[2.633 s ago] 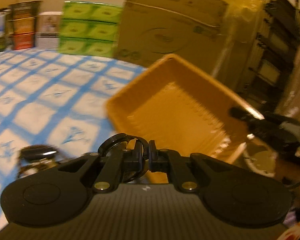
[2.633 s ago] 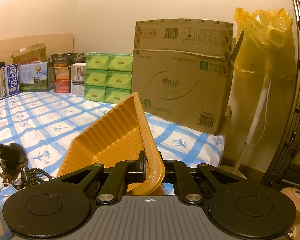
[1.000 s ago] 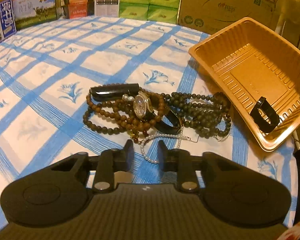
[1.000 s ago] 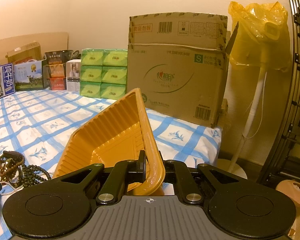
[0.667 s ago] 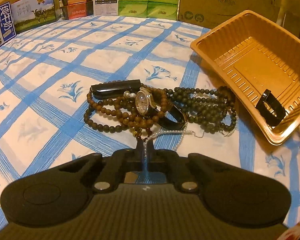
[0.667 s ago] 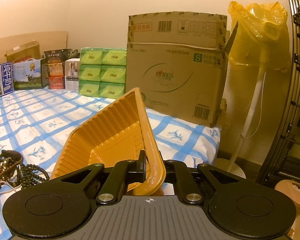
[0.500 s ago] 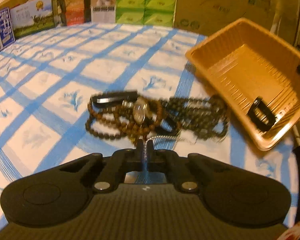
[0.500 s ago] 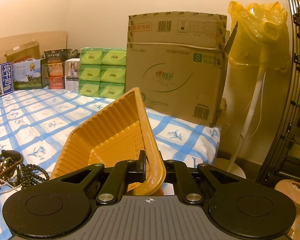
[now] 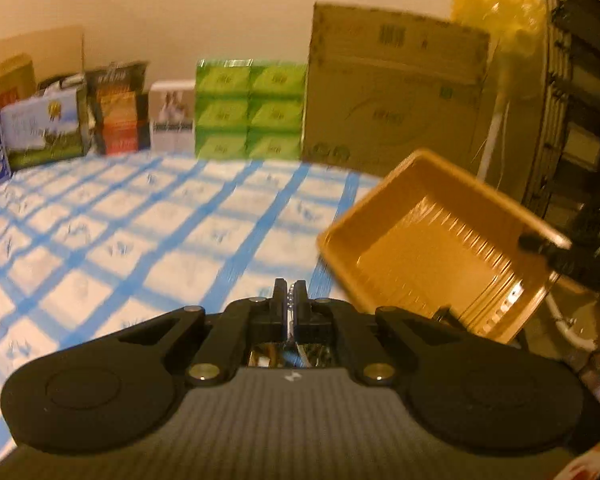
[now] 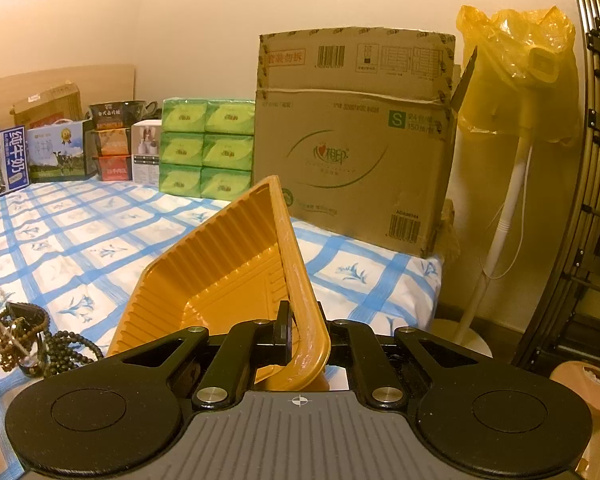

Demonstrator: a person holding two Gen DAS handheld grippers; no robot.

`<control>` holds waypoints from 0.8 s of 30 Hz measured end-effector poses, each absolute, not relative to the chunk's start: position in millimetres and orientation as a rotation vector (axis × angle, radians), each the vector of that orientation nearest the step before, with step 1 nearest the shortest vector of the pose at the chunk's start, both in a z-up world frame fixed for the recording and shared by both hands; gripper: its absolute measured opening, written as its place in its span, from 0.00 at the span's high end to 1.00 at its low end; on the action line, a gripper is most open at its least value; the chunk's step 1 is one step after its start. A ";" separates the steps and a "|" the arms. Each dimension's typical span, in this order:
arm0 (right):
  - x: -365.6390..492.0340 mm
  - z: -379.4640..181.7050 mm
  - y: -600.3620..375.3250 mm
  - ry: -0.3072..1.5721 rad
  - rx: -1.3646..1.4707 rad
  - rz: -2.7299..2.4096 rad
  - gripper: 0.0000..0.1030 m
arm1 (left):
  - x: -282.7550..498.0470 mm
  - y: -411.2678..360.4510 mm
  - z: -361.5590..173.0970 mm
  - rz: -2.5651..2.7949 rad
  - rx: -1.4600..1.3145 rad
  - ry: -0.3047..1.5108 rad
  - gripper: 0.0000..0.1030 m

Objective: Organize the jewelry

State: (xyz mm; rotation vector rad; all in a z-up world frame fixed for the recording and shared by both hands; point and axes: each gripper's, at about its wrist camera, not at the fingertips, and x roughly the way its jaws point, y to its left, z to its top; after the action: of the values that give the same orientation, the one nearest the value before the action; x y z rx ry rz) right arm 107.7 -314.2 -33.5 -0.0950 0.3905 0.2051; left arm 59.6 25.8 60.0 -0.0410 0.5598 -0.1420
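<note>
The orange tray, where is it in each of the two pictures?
Left wrist view: the orange tray sits tilted at the right, beyond the left tongs, its far rim pinched by the right tongs.
Right wrist view: it fills the lower middle, its rim clamped.
Shared landmark: the big cardboard box behind it.

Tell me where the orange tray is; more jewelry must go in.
Right wrist view, centre: orange tray tilted over the checked cloth, rim clamped in the right tongs.
</note>
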 end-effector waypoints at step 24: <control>106.5 -31.9 -312.2 0.380 -0.077 0.209 0.92 | 67.5 15.9 129.5 -0.223 -0.011 0.428 0.99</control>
State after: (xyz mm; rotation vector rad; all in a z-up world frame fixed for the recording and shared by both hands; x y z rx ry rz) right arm 106.5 -312.2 -31.9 -0.0771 0.3804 0.2085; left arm 67.5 15.9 129.5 -0.0106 0.4281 -0.2226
